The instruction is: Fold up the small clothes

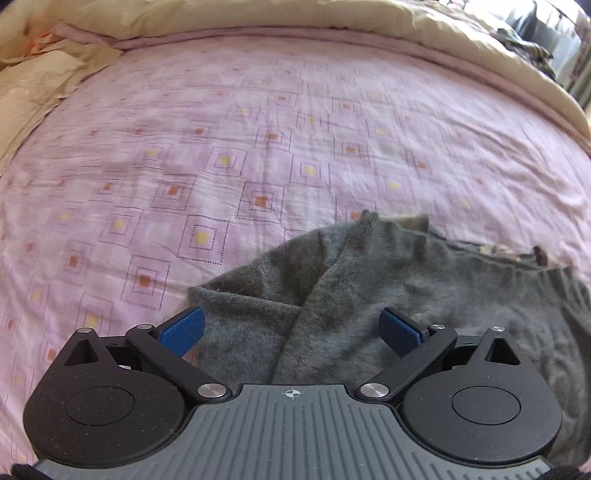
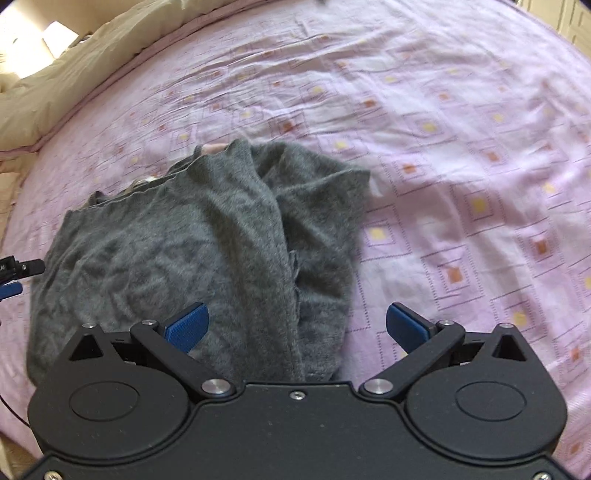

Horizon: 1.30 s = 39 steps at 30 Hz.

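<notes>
A small grey knitted garment (image 1: 369,288) lies rumpled on the pink patterned bedsheet (image 1: 258,129), one flap folded over along a diagonal crease. My left gripper (image 1: 291,326) hovers open over its left part, blue pads (image 1: 183,332) spread wide with nothing between them. In the right wrist view the same grey garment (image 2: 192,251) fills the left centre, a thick fold running down its middle. My right gripper (image 2: 297,325) is open above the garment's right edge, one pad over cloth, the other over the bedsheet (image 2: 461,166). The left gripper's tip (image 2: 14,277) shows at the far left edge.
A beige duvet (image 1: 332,14) is bunched along the far side of the bed and at the left (image 2: 55,92). A bit of patterned cloth (image 1: 509,254) peeks from behind the garment. Dark items (image 1: 524,48) sit beyond the bed at the upper right.
</notes>
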Each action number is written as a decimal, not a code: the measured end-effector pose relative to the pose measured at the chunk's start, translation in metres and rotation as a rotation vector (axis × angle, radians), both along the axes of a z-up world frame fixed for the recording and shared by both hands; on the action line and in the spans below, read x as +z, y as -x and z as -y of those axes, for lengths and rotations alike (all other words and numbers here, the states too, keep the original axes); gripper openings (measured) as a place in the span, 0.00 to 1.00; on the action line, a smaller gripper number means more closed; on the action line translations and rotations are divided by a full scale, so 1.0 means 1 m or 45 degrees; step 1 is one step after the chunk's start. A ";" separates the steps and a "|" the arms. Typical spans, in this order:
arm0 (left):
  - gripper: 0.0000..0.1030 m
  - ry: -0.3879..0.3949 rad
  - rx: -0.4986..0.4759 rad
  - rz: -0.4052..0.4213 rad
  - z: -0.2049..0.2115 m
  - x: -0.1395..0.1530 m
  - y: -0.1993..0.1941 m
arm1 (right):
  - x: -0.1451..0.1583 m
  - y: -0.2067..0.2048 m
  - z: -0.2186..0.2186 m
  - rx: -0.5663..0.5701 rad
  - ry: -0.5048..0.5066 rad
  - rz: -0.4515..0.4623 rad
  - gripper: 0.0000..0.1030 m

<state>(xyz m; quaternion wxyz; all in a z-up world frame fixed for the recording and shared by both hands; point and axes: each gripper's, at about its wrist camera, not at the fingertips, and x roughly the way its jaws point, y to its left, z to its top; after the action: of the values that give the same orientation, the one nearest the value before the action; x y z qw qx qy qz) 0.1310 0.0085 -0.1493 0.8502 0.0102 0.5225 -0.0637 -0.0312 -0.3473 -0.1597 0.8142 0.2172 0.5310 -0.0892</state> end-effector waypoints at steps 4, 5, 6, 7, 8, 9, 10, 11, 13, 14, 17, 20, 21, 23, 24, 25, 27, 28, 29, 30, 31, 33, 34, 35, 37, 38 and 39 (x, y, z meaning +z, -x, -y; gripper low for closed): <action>0.99 0.025 -0.005 0.004 0.020 0.016 0.024 | -0.014 -0.001 0.006 0.049 -0.144 -0.008 0.99; 0.99 0.032 -0.019 -0.003 0.028 0.017 0.030 | -0.018 -0.002 0.008 0.054 -0.173 -0.021 0.99; 0.99 0.036 -0.035 -0.014 0.037 0.016 0.036 | -0.022 -0.003 0.010 0.060 -0.196 -0.024 1.00; 0.99 0.042 -0.052 -0.026 0.046 0.015 0.041 | -0.025 -0.002 0.012 0.067 -0.211 -0.017 1.00; 0.99 0.046 -0.071 -0.038 0.055 0.013 0.046 | -0.026 -0.003 0.014 0.078 -0.222 -0.006 1.00; 0.99 0.046 -0.090 -0.051 0.065 0.010 0.052 | -0.027 -0.003 0.015 0.089 -0.234 0.003 1.00; 0.99 0.040 -0.111 -0.062 0.074 0.008 0.055 | -0.027 -0.002 0.017 0.098 -0.248 0.007 1.00; 0.99 0.032 -0.132 -0.068 0.084 0.005 0.059 | -0.027 -0.001 0.019 0.104 -0.264 0.013 1.00; 0.99 0.013 -0.166 -0.067 0.101 0.001 0.067 | -0.028 0.001 0.025 0.104 -0.304 0.035 1.00; 0.99 0.007 -0.180 -0.067 0.108 -0.001 0.068 | -0.029 0.003 0.027 0.100 -0.324 0.048 1.00; 0.99 -0.028 -0.206 -0.076 0.126 -0.010 0.068 | -0.030 0.006 0.034 0.090 -0.374 0.069 1.00; 0.99 -0.100 -0.201 -0.104 0.137 -0.023 0.061 | -0.031 0.004 0.037 0.093 -0.406 0.067 1.00; 0.99 -0.124 -0.195 -0.120 0.138 -0.029 0.057 | -0.031 0.004 0.038 0.097 -0.413 0.064 1.00; 1.00 -0.143 -0.192 -0.138 0.140 -0.038 0.055 | -0.031 0.003 0.040 0.111 -0.418 0.062 1.00; 1.00 -0.151 -0.192 -0.136 0.141 -0.039 0.055 | -0.031 0.003 0.039 0.121 -0.415 0.063 1.00; 1.00 -0.156 -0.193 -0.133 0.142 -0.040 0.054 | -0.031 0.004 0.038 0.131 -0.406 0.066 1.00; 1.00 -0.162 -0.188 -0.133 0.143 -0.040 0.054 | -0.030 0.005 0.035 0.158 -0.383 0.073 1.00; 1.00 -0.161 -0.186 -0.133 0.143 -0.041 0.054 | -0.030 0.005 0.033 0.176 -0.369 0.075 1.00; 1.00 -0.159 -0.189 -0.130 0.142 -0.040 0.055 | -0.030 0.005 0.032 0.196 -0.361 0.076 1.00; 1.00 -0.156 -0.192 -0.129 0.143 -0.040 0.056 | -0.029 0.004 0.031 0.212 -0.361 0.077 1.00; 1.00 -0.152 -0.194 -0.128 0.141 -0.040 0.056 | -0.030 0.004 0.033 0.213 -0.371 0.080 1.00; 1.00 -0.151 -0.195 -0.126 0.141 -0.040 0.058 | -0.031 0.003 0.038 0.188 -0.423 0.097 1.00; 1.00 -0.153 -0.194 -0.127 0.141 -0.039 0.058 | -0.032 0.003 0.041 0.166 -0.454 0.105 1.00; 1.00 -0.157 -0.191 -0.130 0.142 -0.039 0.058 | -0.034 0.002 0.045 0.146 -0.483 0.115 1.00; 1.00 -0.162 -0.192 -0.136 0.143 -0.039 0.056 | -0.036 0.002 0.050 0.114 -0.531 0.129 1.00; 1.00 -0.165 -0.193 -0.140 0.143 -0.039 0.056 | -0.036 0.002 0.052 0.107 -0.547 0.136 1.00; 1.00 -0.166 -0.192 -0.146 0.143 -0.039 0.055 | -0.037 0.002 0.053 0.104 -0.558 0.144 1.00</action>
<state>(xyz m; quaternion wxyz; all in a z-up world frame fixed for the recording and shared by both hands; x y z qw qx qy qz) 0.0763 -0.1349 -0.1886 0.8092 0.1013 0.5711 -0.0939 -0.0334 -0.3999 -0.1964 0.7790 0.3718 0.4996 0.0734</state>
